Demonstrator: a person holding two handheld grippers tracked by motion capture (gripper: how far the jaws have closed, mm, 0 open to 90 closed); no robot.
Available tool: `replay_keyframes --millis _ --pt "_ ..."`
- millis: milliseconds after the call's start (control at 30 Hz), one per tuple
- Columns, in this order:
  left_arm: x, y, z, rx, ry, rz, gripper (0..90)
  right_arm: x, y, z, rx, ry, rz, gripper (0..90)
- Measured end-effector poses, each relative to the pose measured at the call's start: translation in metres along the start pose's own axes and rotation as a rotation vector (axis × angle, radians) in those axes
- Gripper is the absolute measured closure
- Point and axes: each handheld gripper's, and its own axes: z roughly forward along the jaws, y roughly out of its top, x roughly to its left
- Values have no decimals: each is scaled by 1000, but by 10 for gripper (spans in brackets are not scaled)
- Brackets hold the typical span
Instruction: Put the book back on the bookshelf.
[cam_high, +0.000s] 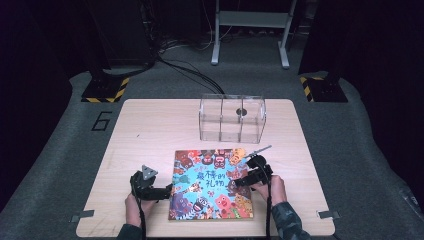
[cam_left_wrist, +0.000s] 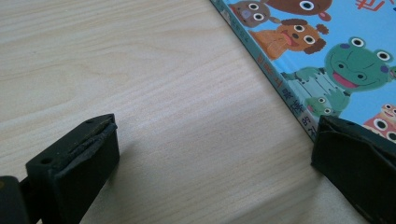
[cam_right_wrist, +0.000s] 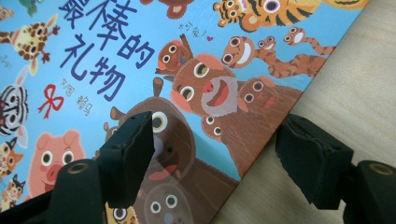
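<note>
A colourful picture book (cam_high: 212, 185) with cartoon animals and a blue cover lies flat near the front of the wooden table (cam_high: 150, 130). My left gripper (cam_high: 167, 191) sits at the book's left edge. In the left gripper view it (cam_left_wrist: 210, 154) is open, with bare wood between the jaws and one jaw right at the spine of the book (cam_left_wrist: 345, 46). My right gripper (cam_high: 244, 179) hovers at the book's right edge. In the right gripper view it (cam_right_wrist: 215, 149) is open, one jaw over the cover of the book (cam_right_wrist: 140, 56), the other over the wood.
A clear plastic box (cam_high: 232, 117) with dividers stands at the back middle of the table. Behind the table on the floor are cables, a metal stand frame (cam_high: 250, 30) and yellow-black striped bases (cam_high: 105, 87).
</note>
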Motion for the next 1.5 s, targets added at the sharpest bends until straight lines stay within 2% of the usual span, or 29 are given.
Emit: replay_keyframes --millis 100,233,467,633,667,733,833,867,900,967,1133,1167,1200,1267,1333,1367,1500 --pt "0 0 0 0 0 0 6 -2 0 -2 -5 2 -13 279" --pt "0 0 0 0 0 0 5 0 -1 -5 -20 10 2 280" --pt "0 0 0 0 1 0 7 1 -1 -12 -56 19 -5 284" --pt "0 0 0 -1 0 -2 6 2 0 -15 -67 25 12 290" --pt "0 0 -1 -3 0 -8 4 1 0 -15 -63 29 1 290" --pt "1 0 -1 2 -13 -6 2 1 0 -16 -63 30 2 290" --pt "6 -1 -3 -29 -54 -60 0 0 1 -19 -75 46 1 292" --pt "6 -1 -3 -29 -54 -60 0 0 1 -19 -75 46 1 292" --pt "7 0 -4 -49 -72 -87 0 0 1 -20 -88 54 11 293" --pt "5 1 -5 -66 -87 -92 0 0 2 -21 -90 52 4 294" --pt "-1 4 -3 -76 -107 -88 0 1 4 -24 -109 68 15 295" --pt "-3 4 -1 -68 -110 -85 0 0 4 -24 -116 70 1 295" --pt "-3 3 2 -49 -117 -85 0 1 6 -25 -125 81 18 295" --pt "-3 4 2 -43 -115 -71 1 2 8 -27 -137 89 23 296" --pt "-3 4 2 -43 -118 -69 0 2 10 -28 -152 100 13 296" --pt "-3 4 2 -44 -119 -69 1 3 11 -29 -150 106 29 297" --pt "-3 4 2 -46 -123 -70 2 3 17 -31 -167 119 32 300"
